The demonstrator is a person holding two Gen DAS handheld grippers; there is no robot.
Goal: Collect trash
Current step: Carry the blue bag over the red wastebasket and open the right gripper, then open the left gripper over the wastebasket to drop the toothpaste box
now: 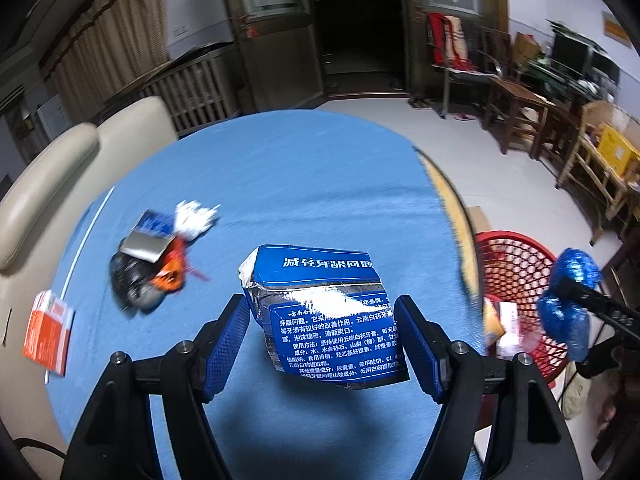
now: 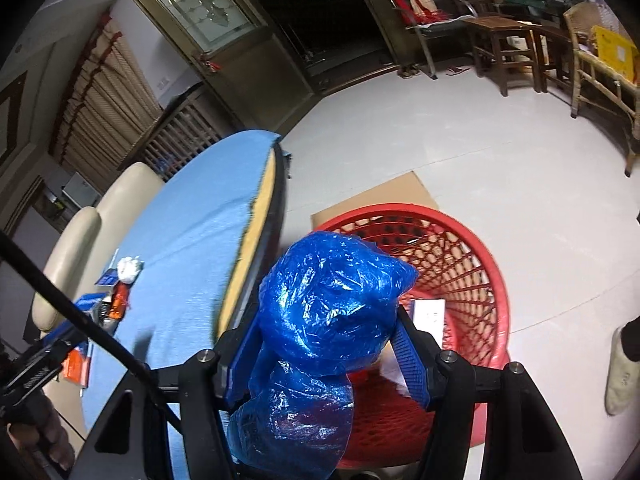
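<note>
Both claws carry trash: our right gripper (image 2: 328,340) is clamped on a crumpled blue plastic bag (image 2: 320,320), its blue pads pressed into the bundle's sides; our left gripper (image 1: 322,344) has a torn blue toothpaste box (image 1: 320,312) between its pads, and the box rides clear of the cloth, so we judge it gripped, though we cannot see the pads biting firmly.

The bag hangs above the near rim of the red mesh basket (image 2: 472,264), which stands on the floor just off the table's right edge; a white carton (image 2: 430,314) already lies inside it; the toothpaste box sits over the near middle of the blue tablecloth (image 1: 300,184), well short of that edge.

For the step in hand, we should carry the bag further over the basket's mouth before letting go; it is light and springy, so a release at the rim could let it catch or tumble outside; a drop from low, right over the centre, is safer. Then the box follows along the same path, clearing the table's edge.

Left on the cloth, toward the far-left side: a heap of black and orange wrappers (image 1: 148,276) with white crumpled paper (image 1: 196,218) touching it, and an orange-and-white carton (image 1: 48,332) near the left edge.
</note>
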